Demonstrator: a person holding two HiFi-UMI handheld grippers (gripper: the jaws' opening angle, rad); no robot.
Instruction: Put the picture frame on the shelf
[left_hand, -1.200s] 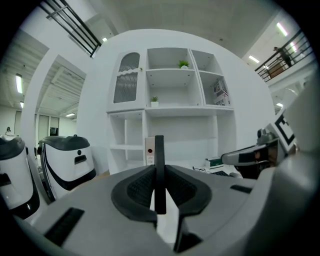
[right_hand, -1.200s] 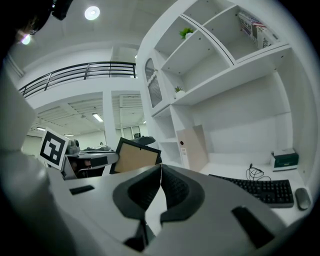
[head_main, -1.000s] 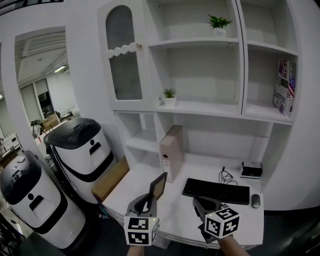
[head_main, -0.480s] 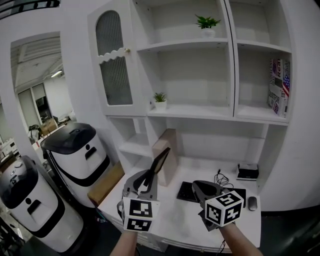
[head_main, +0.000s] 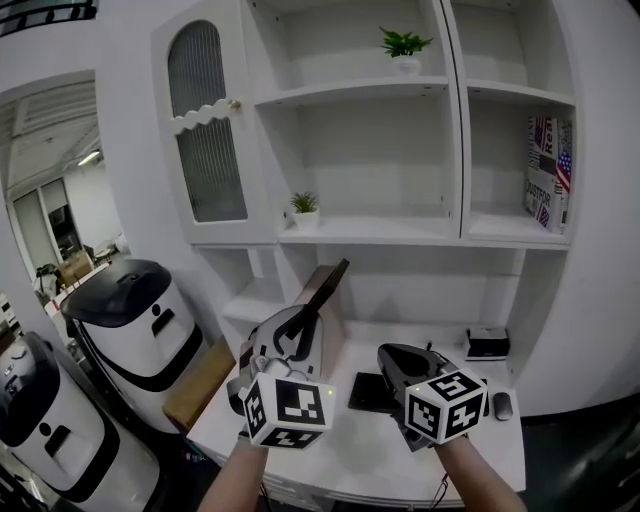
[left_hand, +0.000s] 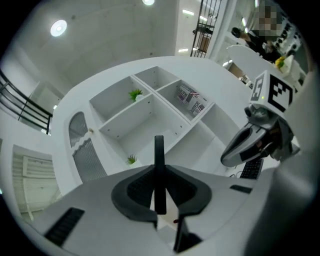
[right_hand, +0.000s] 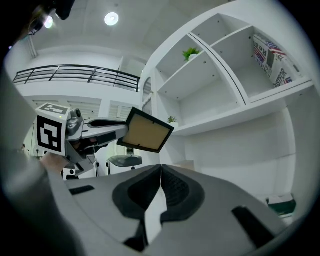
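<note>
Your left gripper (left_hand: 159, 192) is squeezed onto the flat black picture frame with a tan middle (right_hand: 146, 131), holding it by its bottom edge. From the left gripper view you see the frame edge-on, as a thin dark strip standing straight up between the two jaws. The frame is up in the air above the white worktop (head_main: 480, 455) and touches nothing else. It leans a little, and its top corner points up toward the tall white shelf unit (head_main: 360, 160). It is in front of the shelves and is not on one. Your right gripper (right_hand: 161, 187) has its jaws pressed together with nothing between them. It floats just beside the left one, lower down and over the worktop. A small green plant in a white pot (head_main: 304, 205) sits on the middle shelf, near the top of the frame in the head view. Another green plant in a white pot (head_main: 405, 45) sits on the shelf above. A box with red, white and blue print (head_main: 545, 185) stands in the right-hand shelf space. A black keyboard (head_main: 365, 392) lies on the worktop, partly hidden by your right gripper, and a dark mouse (head_main: 502, 405) lies off to its right. Two round white and black machines (head_main: 135, 310) stand on the floor at the left.
</note>
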